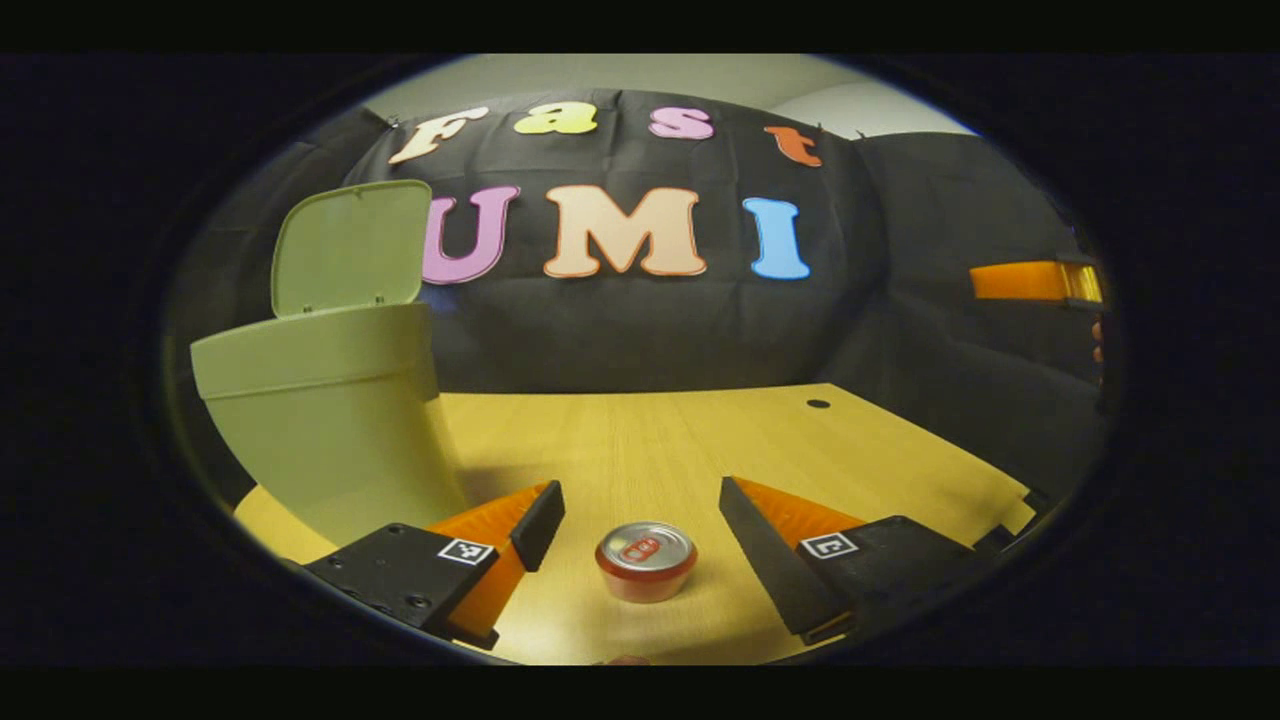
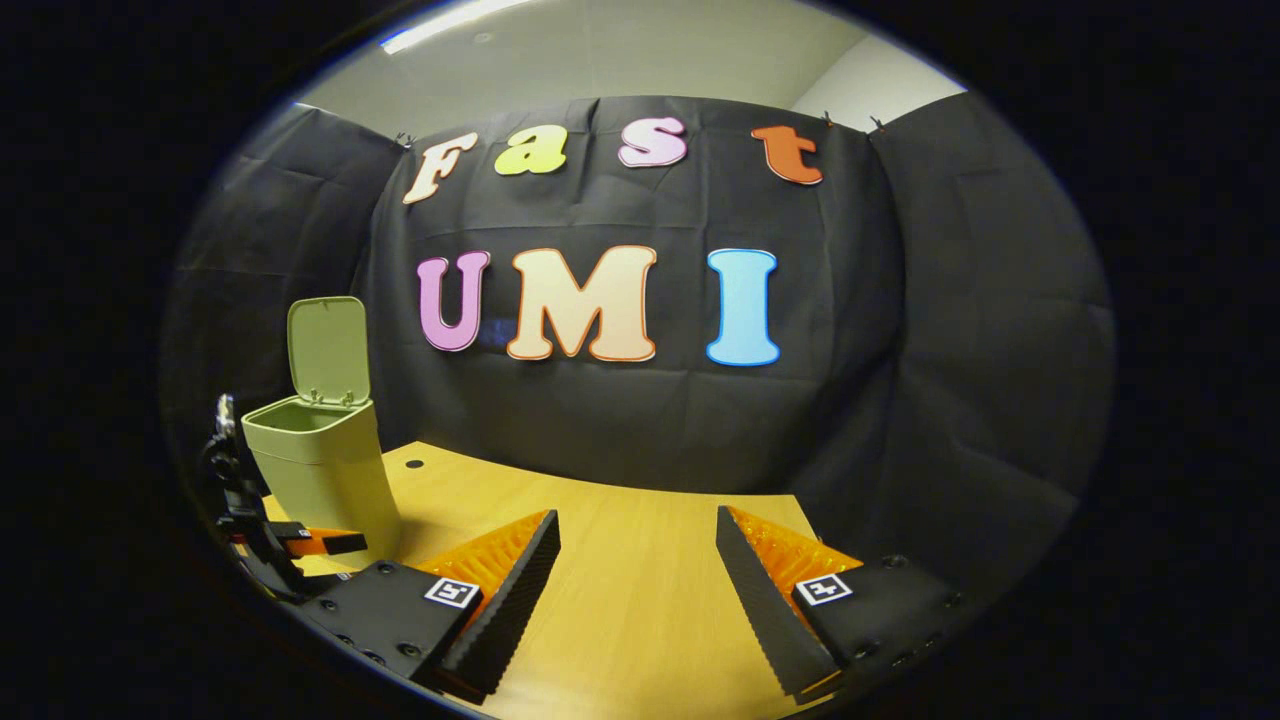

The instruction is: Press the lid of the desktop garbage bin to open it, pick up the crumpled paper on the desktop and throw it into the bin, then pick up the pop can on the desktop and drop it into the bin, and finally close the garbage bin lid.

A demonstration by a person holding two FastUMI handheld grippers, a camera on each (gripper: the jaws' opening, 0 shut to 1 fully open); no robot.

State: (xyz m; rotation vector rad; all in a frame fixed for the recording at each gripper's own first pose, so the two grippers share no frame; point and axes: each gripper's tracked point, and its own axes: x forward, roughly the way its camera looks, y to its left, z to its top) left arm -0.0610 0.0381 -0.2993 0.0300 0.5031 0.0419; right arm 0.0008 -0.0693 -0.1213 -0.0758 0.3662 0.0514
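A red pop can (image 1: 646, 560) stands upright on the wooden desk (image 1: 680, 440), seen from above in the left gripper view. My left gripper (image 1: 640, 505) is open, its fingers straddling the can without touching it. The pale green bin (image 1: 330, 420) stands just to the left of it, its lid (image 1: 350, 248) raised upright. In the right gripper view my right gripper (image 2: 638, 535) is open over bare desk (image 2: 640, 600) with nothing between its fingers. The bin (image 2: 320, 470) sits far left there, lid (image 2: 329, 350) up, with the left gripper (image 2: 300, 545) beside its base.
Black cloth walls close the booth behind and to the right of the desk. A small dark hole (image 1: 818, 404) marks the desk's far side. Part of the other gripper (image 1: 1035, 282) shows at the right edge of the left gripper view.
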